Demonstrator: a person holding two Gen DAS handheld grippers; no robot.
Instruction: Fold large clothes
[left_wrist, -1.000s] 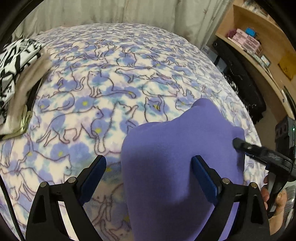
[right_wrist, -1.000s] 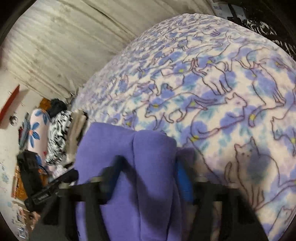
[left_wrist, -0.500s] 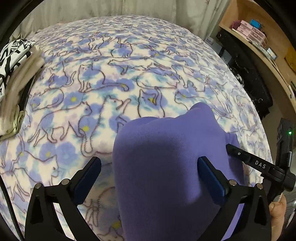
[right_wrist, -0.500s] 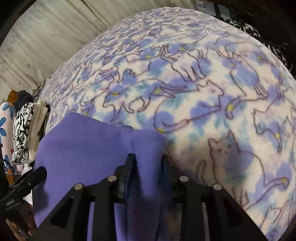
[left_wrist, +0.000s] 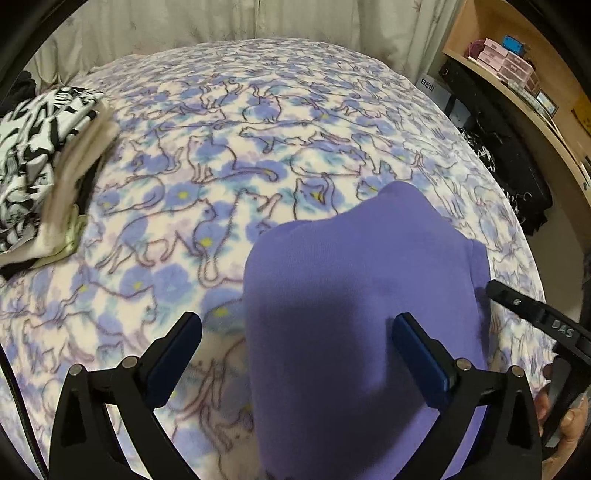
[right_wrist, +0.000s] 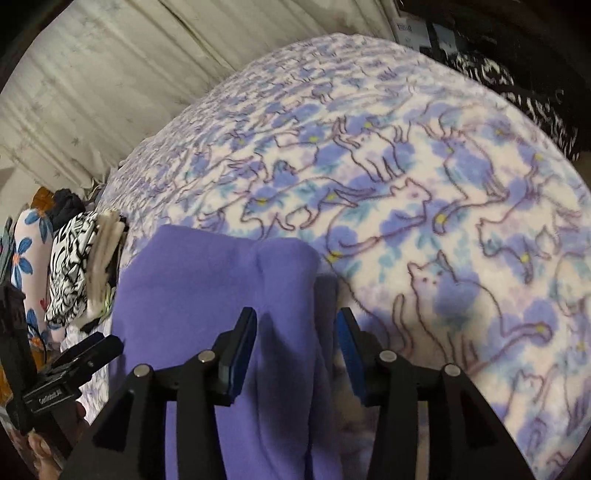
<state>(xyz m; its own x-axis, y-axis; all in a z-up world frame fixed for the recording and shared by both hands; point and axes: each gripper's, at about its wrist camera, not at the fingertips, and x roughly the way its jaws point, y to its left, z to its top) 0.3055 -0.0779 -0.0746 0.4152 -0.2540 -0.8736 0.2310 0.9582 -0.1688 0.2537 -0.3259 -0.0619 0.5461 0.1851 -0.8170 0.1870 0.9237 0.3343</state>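
a cat-and-flower fleece blanket (left_wrist: 229, 155) covers the bed. a stack of folded clothes (left_wrist: 40, 162) sits at its left edge, a black-and-white patterned piece on top (beige layers beneath). pale curtains (left_wrist: 229, 22) hang behind the bed. to the right, a wooden shelf (left_wrist: 517, 92) holds pink boxes (left_wrist: 502, 62), with dark bags (left_wrist: 506, 147) below it.

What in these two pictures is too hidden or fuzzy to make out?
- Purple garment: its near part is cut off by the bottom edge in both views, so its type is unclear.
- Stack of folded clothes: blurred and cut by the left edge, left view.
- Shelf boxes: too small to read.
- Right tongs: open; cloth lies between them.
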